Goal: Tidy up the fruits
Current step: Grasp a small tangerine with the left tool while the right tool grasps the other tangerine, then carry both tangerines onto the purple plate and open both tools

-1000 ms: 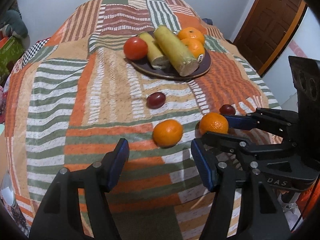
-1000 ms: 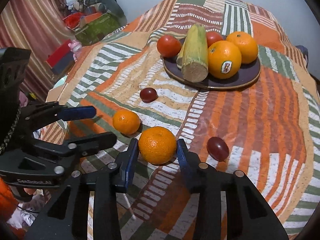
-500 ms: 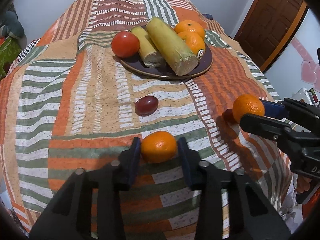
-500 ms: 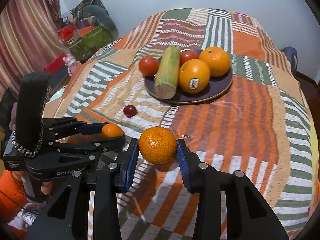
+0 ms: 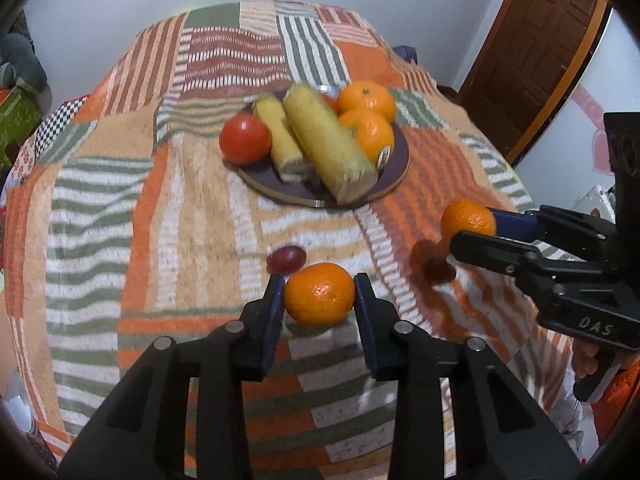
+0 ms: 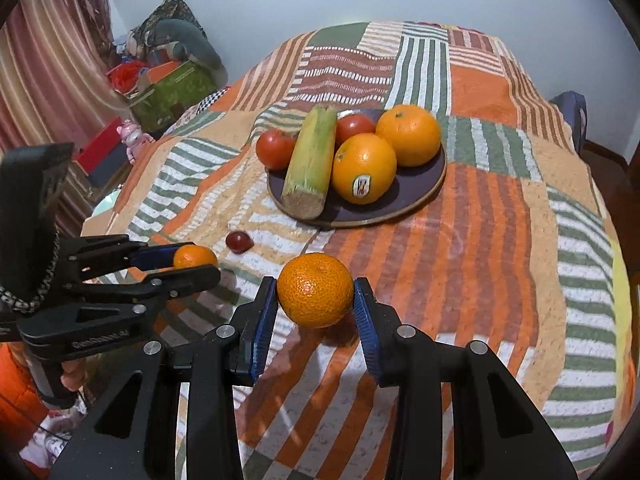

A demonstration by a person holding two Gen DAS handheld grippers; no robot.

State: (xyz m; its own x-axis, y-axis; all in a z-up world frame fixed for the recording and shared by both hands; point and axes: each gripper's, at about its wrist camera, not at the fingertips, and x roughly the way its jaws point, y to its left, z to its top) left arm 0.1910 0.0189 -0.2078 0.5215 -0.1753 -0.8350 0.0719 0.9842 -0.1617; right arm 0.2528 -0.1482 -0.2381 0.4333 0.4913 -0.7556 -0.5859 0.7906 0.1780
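With a mandarin [image 5: 319,294] pinched between its jaws at the lower centre of the left wrist view, the left gripper [image 5: 319,300] holds its fruit clear above the striped cloth [image 5: 100,216] of the tabletop. The right gripper [image 6: 316,300] does likewise: its jaws clamp a second mandarin [image 6: 315,289] at the lower centre of its own view, a shadow beneath suggesting it hangs free. Both fruits are gripped across their widest part, probably so they cannot roll out on the way to the dark plate [image 6: 404,200] in the upper middle. That plate already carries two oranges, tomatoes and cut cane pieces; the barest patch is its near right rim. One small dark red fruit [image 6: 239,241] lies loose on the cloth, between the grippers and the plate. The cloth drops away at the right edge, so room lies forward.
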